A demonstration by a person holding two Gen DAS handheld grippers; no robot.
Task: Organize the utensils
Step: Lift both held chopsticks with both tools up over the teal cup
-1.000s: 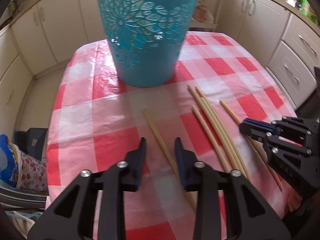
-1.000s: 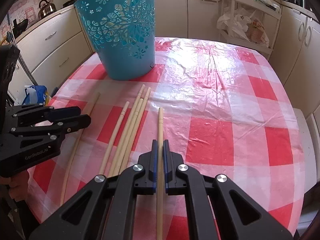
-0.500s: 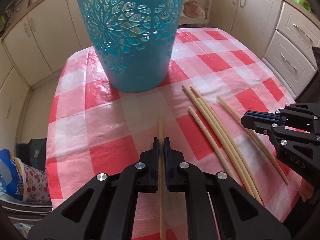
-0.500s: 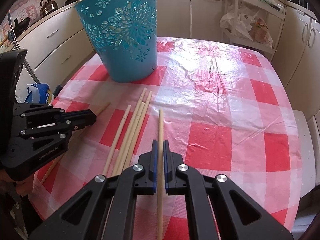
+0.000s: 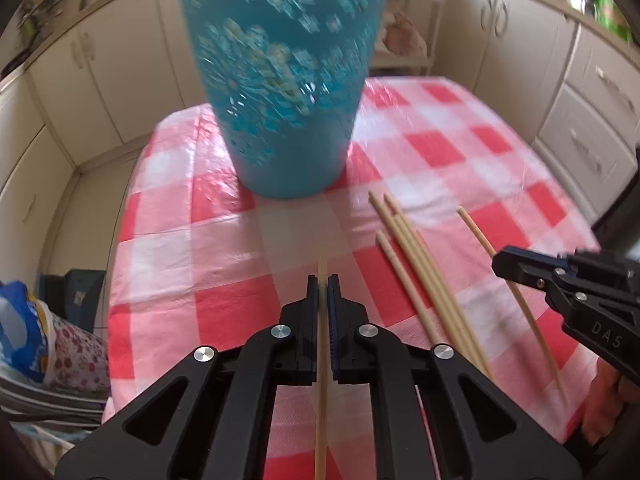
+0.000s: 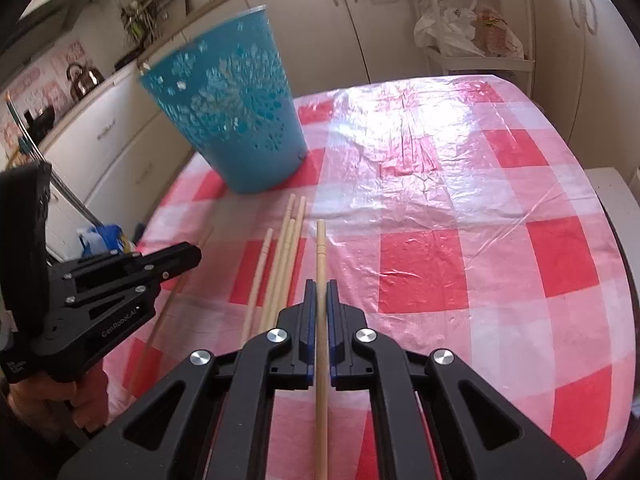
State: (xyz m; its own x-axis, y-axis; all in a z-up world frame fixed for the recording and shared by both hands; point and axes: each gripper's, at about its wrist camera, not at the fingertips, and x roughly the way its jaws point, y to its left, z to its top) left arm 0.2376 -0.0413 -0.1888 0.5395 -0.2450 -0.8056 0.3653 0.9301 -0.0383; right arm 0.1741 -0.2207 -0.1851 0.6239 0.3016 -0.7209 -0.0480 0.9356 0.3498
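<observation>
My left gripper [image 5: 322, 282] is shut on a pale wooden chopstick [image 5: 322, 266] that runs back between its fingers, just above the red-and-white checked tablecloth [image 5: 224, 240]. The right wrist view shows my right gripper [image 6: 321, 286] shut on a second chopstick [image 6: 320, 248], held the same way. Three loose chopsticks [image 5: 416, 268] lie side by side on the cloth between the two grippers. A blue perforated basket [image 5: 280, 92] stands upright beyond them, blurred in the left wrist view. Each gripper shows in the other's view: the right gripper [image 5: 502, 266] and the left gripper [image 6: 196, 254].
Cream cabinets [image 5: 592, 120] surround the table on all sides. A wire shelf cart with plastic bags [image 6: 468, 28] stands behind the table. Bags [image 5: 28, 328] sit on the floor by the left edge. A hand [image 6: 80, 400] holds the left gripper's grip.
My left gripper has shut on the chopstick that lay between its open jaws and lifted it slightly. My right gripper has rolled and shifted, still holding its chopstick.
</observation>
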